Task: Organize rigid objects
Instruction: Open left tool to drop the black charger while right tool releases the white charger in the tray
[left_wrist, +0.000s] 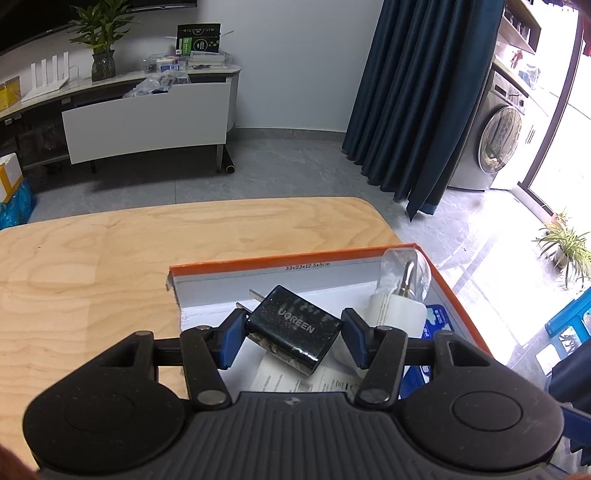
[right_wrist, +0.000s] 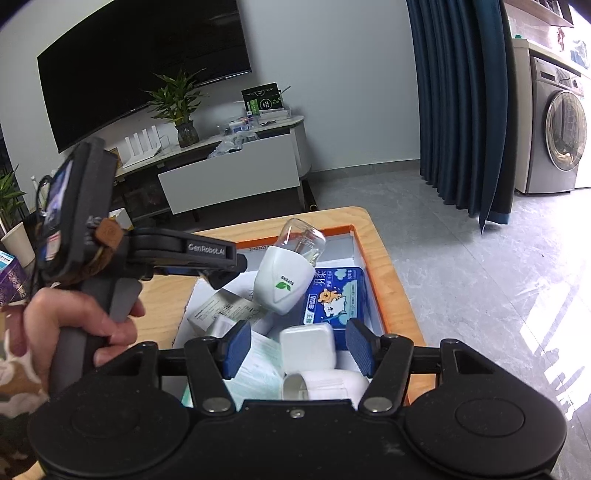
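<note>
Right tool (right_wrist: 293, 349): nearest us, released; we see the white charger (right_wrist: 307, 346) between its pads, untouched, lying in the box, likely just set down.
Left tool (left_wrist: 291, 338): clenched on the black UGREEN charger (left_wrist: 293, 328), held tilted over the box, prongs toward 11 o'clock; we judge it ready to drop in.
Box (left_wrist: 295, 258): orange-rimmed, on the worktop (left_wrist: 92, 266); it holds papers, the white plug-in with clear dome (right_wrist: 286, 280) at 12 o'clock, and a blue pack (right_wrist: 336, 295) at 1 o'clock.

Grey tiled floor (left_wrist: 288, 166), navy curtain (left_wrist: 417, 96), white wall (left_wrist: 295, 55), wall-mounted TV (right_wrist: 140, 62), washing machine (left_wrist: 495, 140), perhaps glare-bleached balcony.
</note>
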